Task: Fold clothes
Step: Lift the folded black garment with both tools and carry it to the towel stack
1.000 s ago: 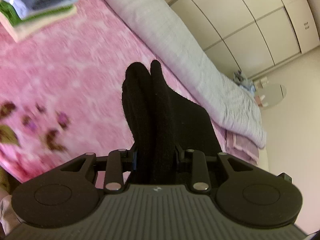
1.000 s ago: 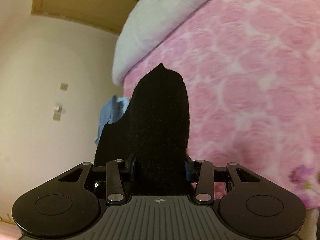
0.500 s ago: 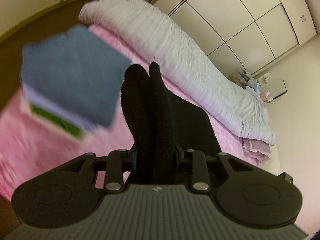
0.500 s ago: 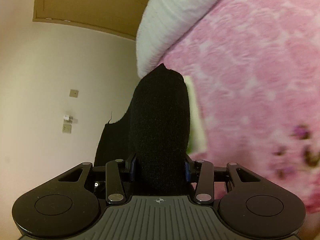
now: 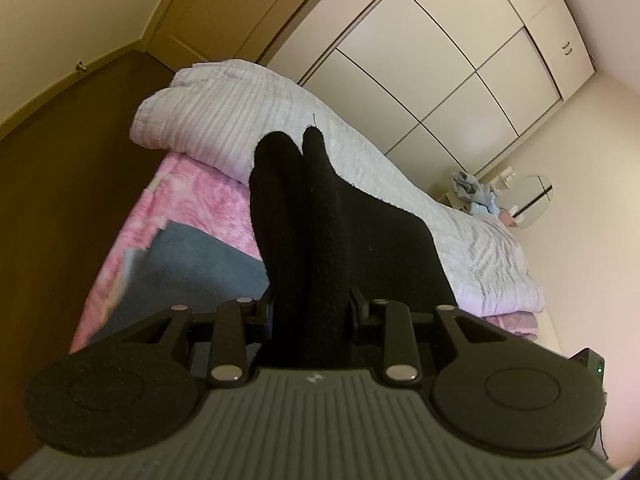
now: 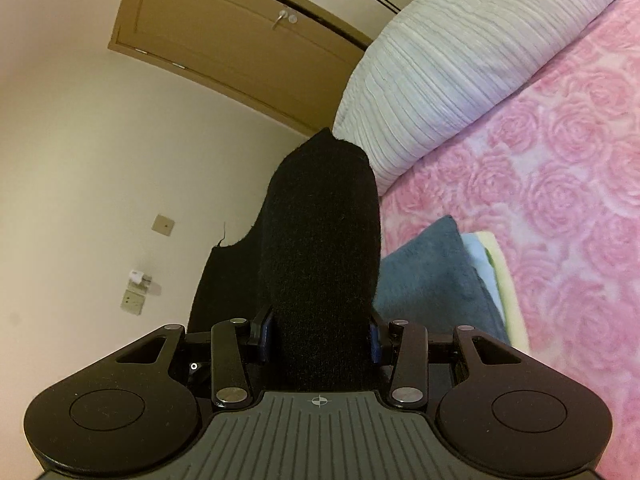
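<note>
Left wrist view showed the left tool [image 5: 310,312] gripping a black knitted garment [image 5: 320,240]; the right tool [image 6: 318,332] gripped it too, above a folded blue towel stack [image 6: 432,276].

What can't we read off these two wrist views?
- Left gripper fingers: left wrist view, wrapped by the black garment, so pad contact is hidden.
- Right gripper fingers: right wrist view, same garment covers them.
- Garment type and fold state: bunched, lower part behind the gripper bodies.
- Folded stack: lower layers cut off by the gripper; blurred in the left view.
- Blue items on the far stand: too small.
</note>
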### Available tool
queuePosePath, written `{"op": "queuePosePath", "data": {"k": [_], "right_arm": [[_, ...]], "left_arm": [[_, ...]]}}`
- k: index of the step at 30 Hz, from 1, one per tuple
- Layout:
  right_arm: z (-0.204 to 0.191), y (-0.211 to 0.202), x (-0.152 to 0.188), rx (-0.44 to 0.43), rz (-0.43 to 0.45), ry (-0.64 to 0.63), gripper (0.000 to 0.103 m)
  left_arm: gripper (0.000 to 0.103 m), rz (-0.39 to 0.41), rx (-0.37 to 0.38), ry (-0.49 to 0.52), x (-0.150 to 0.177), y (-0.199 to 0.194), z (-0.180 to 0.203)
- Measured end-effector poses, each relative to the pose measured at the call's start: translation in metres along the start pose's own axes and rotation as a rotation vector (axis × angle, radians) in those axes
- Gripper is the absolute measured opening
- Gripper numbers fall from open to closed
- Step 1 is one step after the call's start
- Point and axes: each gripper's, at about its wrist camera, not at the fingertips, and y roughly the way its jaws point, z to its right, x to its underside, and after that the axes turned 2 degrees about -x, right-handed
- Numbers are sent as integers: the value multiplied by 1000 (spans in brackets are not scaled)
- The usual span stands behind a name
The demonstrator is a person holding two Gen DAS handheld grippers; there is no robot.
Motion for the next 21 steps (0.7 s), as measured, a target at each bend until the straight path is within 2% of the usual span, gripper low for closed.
{"op": "queuePosePath", "data": {"k": [6,18,21], "right_arm": [[14,38,8,15,-20,-28,42],[32,51,25,82,-24,-20,42],[38,60,26,119,-38,-25,43]], "left_arm": [[27,-7,1,-7,5,19,-41],[27,-67,20,-11,21,50,-73],[27,-79,-1,-1,28,61,-81]]}}
